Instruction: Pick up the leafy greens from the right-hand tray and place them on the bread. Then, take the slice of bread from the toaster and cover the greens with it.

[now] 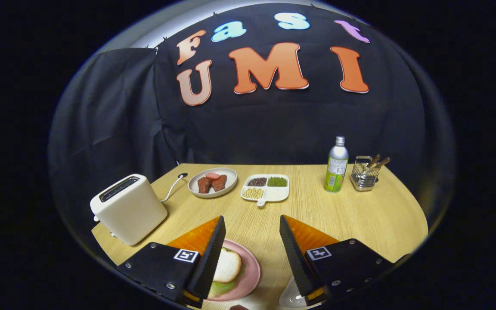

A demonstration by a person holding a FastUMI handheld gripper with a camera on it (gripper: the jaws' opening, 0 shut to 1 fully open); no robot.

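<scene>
Two gripper (251,224) fingers (wide apart, holding nothing) above bread (227,266) covering greens (221,287)

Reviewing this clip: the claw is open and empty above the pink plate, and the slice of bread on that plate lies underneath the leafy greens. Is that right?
Not quite. In the gripper view the claw is open and empty above the pink plate, but the slice of bread lies on top of the leafy greens, whose green edge shows out from beneath it.
</scene>
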